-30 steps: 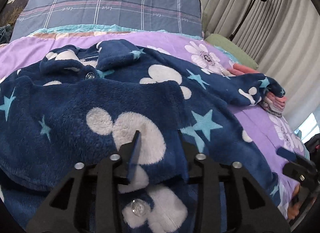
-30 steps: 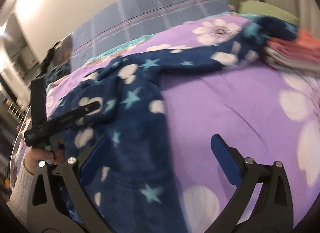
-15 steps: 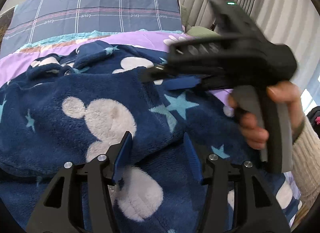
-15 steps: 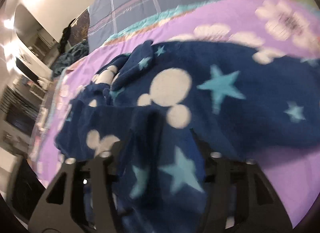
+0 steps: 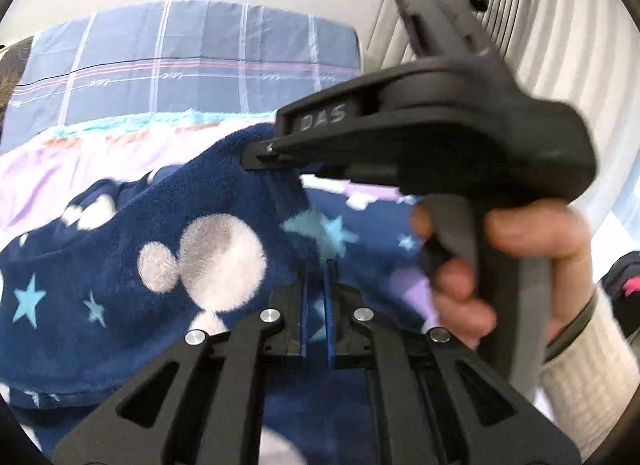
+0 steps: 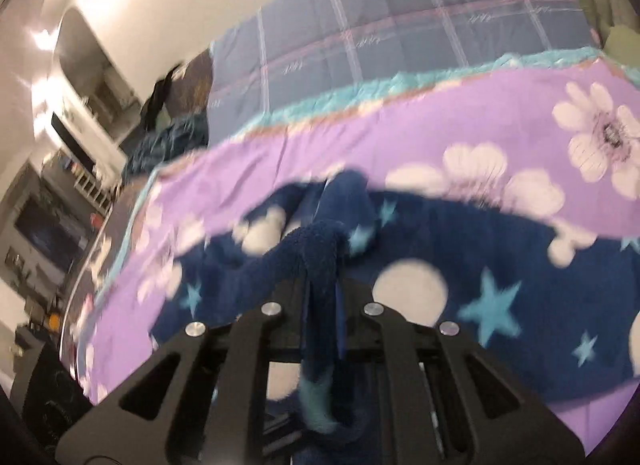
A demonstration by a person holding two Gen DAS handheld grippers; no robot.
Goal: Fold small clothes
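Pinching fuzzy star-patterned fleece garment (image 6: 460,261).

Garment (image 5: 120,265): thick navy fleece, fuzzy, matt. Bed sheet (image 6: 360,137): smooth purple woven cloth. Headboard cover (image 5: 192,65): smooth checked cloth. Left tool (image 5: 316,293), right tool (image 6: 322,297): matt black plastic, shiny metal pins. Sleeve (image 5: 592,377): ribbed cream knit

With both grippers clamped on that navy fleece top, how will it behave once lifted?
Probably floppy: the fleece top drapes from the right gripper and bunches in the left gripper. Plush pile likely grips well, though unheld parts may sag.
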